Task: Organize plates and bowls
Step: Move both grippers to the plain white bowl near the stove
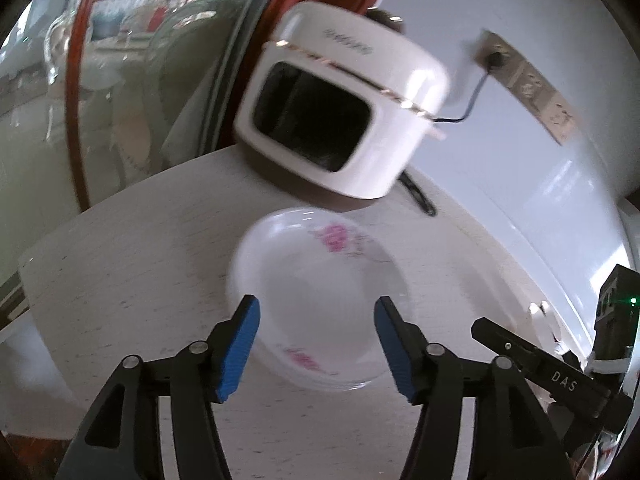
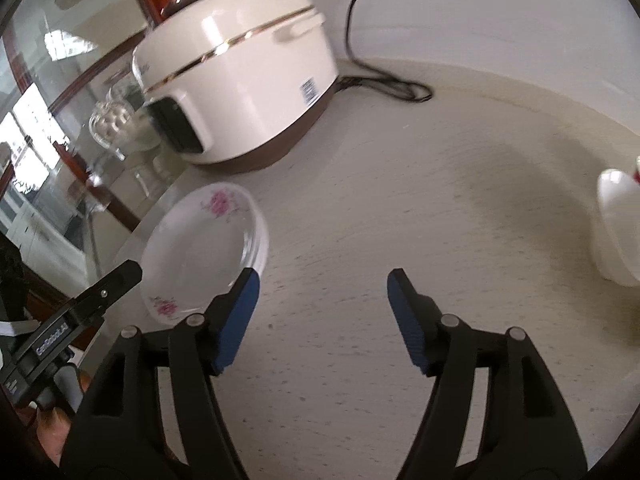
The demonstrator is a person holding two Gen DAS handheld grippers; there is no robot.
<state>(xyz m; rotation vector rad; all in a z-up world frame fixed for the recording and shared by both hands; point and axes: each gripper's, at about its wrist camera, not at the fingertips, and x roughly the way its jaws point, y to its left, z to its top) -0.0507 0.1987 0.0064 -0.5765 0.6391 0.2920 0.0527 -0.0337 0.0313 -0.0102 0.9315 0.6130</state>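
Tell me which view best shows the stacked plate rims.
The right wrist view: the floral plates sit sideways to it, exposing layered rims along their right edge. The left wrist view looks down into the top plate, blurred, layers indistinct.

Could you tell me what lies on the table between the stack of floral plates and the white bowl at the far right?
Only bare table; the right wrist view shows nothing between the plates and the bowl.

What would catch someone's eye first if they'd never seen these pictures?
Probably the white rice cooker at the back of the counter, its black cord trailing behind. Next, the stack of pink-flowered plates in front of it, with the open left tool over its near rim. The open right tool hangs over bare counter.
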